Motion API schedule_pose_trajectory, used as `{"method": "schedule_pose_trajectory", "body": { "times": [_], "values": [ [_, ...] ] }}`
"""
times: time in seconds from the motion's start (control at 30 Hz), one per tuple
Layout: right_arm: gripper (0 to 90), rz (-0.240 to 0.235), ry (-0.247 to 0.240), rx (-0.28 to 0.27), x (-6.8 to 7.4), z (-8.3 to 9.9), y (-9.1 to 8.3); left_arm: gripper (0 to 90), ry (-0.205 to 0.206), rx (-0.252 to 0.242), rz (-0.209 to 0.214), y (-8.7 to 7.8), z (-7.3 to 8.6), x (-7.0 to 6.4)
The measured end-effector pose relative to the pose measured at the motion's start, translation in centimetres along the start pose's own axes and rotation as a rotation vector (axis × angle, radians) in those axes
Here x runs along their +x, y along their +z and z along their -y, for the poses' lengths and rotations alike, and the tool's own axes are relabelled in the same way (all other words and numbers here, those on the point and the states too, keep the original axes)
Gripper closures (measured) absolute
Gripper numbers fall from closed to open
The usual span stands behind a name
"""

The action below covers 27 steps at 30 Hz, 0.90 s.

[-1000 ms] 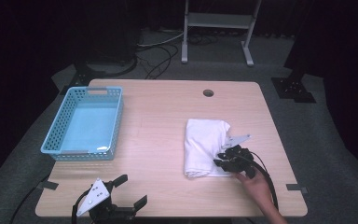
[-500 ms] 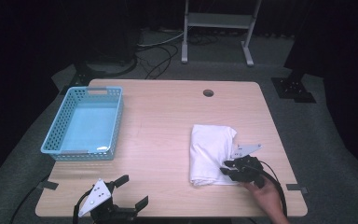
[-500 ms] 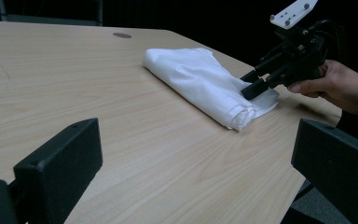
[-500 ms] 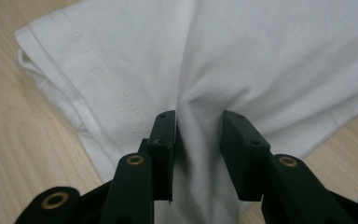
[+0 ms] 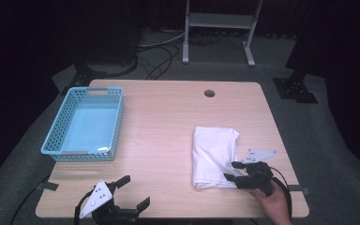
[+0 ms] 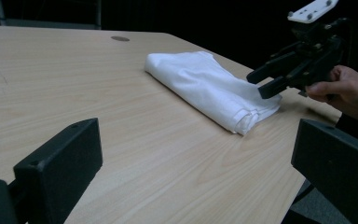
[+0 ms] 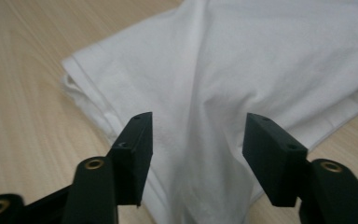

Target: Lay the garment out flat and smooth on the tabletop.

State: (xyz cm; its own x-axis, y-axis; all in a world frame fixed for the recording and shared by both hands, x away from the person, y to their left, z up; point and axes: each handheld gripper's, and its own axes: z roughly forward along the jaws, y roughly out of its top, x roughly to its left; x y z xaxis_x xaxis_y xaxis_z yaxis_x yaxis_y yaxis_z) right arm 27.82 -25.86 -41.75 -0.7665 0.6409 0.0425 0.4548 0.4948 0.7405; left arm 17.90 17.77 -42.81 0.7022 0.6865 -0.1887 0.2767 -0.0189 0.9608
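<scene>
If the right tool (image 5: 233, 170), jaws open over the near corner of the folded cloth (image 5: 214, 154) on the desk (image 5: 168, 122), pinches only the top layer, the fold can open; the left tool (image 5: 132, 194) waits open at the near edge

Cloth (image 7: 242, 79): white woven fabric, matt, soft creases, stitched hem. Table (image 5: 168, 122): pale wood-grain top, smooth, faint sheen. Basket (image 5: 85, 123): light blue plastic, perforated walls, slightly glossy. Right gripper (image 7: 196, 140): black matt plastic jaws, brass-coloured inserts.
</scene>
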Motion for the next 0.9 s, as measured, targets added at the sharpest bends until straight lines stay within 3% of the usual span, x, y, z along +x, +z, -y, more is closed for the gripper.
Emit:
{"method": "schedule_pose_trajectory", "body": {
  "times": [0.03, 0.2, 0.43, 0.47, 0.53, 0.67, 0.73, 0.77, 0.8, 0.83, 0.9],
  "values": [
    [35.5, -0.01, 0.024, -0.042, 0.2, 0.5, -0.9, 1.0, 0.0, -0.004, 0.002, 0.0, 0.0, 0.0],
    [28.4, -0.039, 0.068, -0.097, 0.8, 2.0, -2.8, 1.0, 0.004, -0.011, 0.034, 0.4, -0.3, -0.4],
    [21.5, -0.042, 0.049, -0.126, 1.7, 3.0, -4.7, 1.0, -0.006, -0.01, 0.083, 2.2, -1.6, -1.4],
    [20.7, -0.042, 0.045, -0.129, 1.8, 3.1, -4.9, 1.0, 0.009, 0.001, 0.096, 2.8, -2.1, -1.7],
    [20.3, -0.044, 0.043, -0.134, 1.8, 3.3, -5.2, 1.0, 0.032, -0.012, 0.081, 3.5, -2.5, -2.1],
    [19.1, -0.05, 0.05, -0.149, 1.7, 3.6, -5.5, 1.0, 0.038, -0.014, 0.048, 5.0, -3.5, -2.6],
    [18.6, -0.056, 0.056, -0.167, 1.6, 3.8, -5.9, 0.9, 0.056, 0.001, 0.009, 6.8, -4.7, -3.2],
    [18.6, -0.056, 0.056, -0.167, 1.6, 3.8, -5.9, 0.9, 0.056, 0.001, 0.009, 6.8, -4.7, -3.2],
    [18.6, -0.051, 0.055, -0.176, 1.5, 3.8, -6.1, 0.9, 0.084, 0.011, -0.015, 8.0, -5.4, -3.6],
    [18.6, -0.051, 0.055, -0.176, 1.5, 3.8, -6.1, 0.9, 0.084, 0.011, -0.015, 8.0, -5.4, -3.6],
    [18.5, -0.045, 0.056, -0.191, 1.5, 4.0, -6.6, 0.9, 0.107, 0.02, -0.024, 9.9, -6.3, -3.9]
  ]
}}
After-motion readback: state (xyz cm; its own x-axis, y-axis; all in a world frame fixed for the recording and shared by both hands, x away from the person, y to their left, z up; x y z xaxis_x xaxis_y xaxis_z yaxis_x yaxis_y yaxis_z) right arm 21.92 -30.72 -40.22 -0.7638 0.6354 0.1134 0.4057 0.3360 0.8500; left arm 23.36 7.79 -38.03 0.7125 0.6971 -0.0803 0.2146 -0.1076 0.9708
